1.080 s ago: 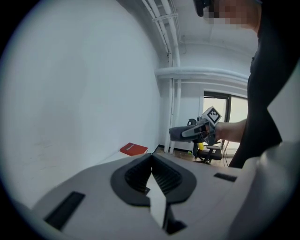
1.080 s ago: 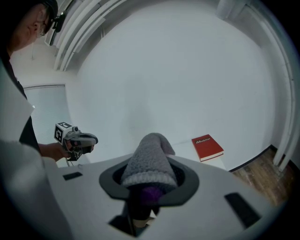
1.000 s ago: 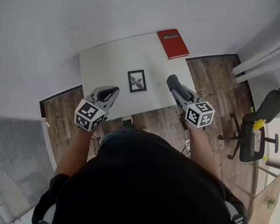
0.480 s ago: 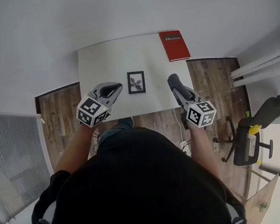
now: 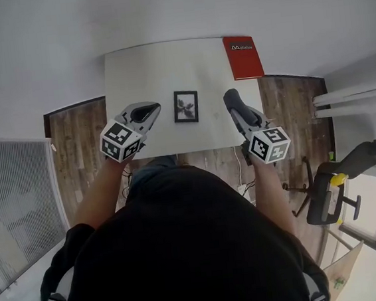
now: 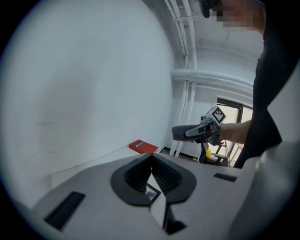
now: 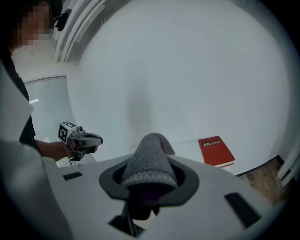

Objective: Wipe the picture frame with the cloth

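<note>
A small black picture frame lies flat in the middle of the white table. My left gripper hovers just left of the frame with its jaws shut and nothing in them; in the left gripper view a corner of the frame shows below the closed jaws. My right gripper hangs to the right of the frame, shut on a grey cloth that wraps over its tips. The cloth is apart from the frame.
A red book lies at the table's far right corner. The table stands against a white wall. A black office chair stands on the wooden floor at the right. A window blind is at the left.
Both grippers have moved forward over the table's near edge and now stand level with the frame on either side. The cloth stays in the right gripper.
</note>
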A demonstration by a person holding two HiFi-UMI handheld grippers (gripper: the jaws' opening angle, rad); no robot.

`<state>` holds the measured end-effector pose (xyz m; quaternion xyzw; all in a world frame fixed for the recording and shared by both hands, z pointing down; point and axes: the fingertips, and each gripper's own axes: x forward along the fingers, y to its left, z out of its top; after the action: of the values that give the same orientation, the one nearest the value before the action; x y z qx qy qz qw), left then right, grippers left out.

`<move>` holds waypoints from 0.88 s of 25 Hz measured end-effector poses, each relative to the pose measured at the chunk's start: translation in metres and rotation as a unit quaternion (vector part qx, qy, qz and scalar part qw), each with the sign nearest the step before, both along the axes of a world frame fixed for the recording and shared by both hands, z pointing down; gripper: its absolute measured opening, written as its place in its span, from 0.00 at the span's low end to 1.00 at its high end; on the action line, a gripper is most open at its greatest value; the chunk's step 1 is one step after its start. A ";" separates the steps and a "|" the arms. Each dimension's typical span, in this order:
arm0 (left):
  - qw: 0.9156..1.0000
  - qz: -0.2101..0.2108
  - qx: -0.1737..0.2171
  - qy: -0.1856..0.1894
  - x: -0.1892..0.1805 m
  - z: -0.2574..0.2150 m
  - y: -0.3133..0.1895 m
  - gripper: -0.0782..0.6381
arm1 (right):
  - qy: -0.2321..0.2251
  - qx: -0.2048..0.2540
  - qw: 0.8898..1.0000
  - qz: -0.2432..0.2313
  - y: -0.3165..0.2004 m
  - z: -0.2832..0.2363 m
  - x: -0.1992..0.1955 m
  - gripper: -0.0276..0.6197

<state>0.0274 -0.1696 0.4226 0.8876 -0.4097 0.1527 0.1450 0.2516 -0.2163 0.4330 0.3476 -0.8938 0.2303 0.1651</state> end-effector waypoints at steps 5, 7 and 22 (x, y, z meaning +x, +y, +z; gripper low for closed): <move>0.999 -0.026 -0.018 0.016 -0.017 0.020 -0.017 0.12 | 0.016 -0.010 1.000 -0.018 -0.022 0.015 -0.014 0.20; 0.999 -0.033 -0.023 0.018 -0.023 0.028 -0.021 0.12 | 0.024 -0.014 0.999 -0.024 -0.029 0.021 -0.019 0.20; 0.998 -0.028 -0.055 0.006 -0.031 0.113 -0.027 0.13 | 0.104 -0.044 0.989 -0.099 -0.056 0.091 -0.078 0.20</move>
<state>-0.0039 -0.1970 0.5352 0.8672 -0.4247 0.1654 0.2007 0.1739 -0.2721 0.5242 0.2718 -0.8907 0.2147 0.2946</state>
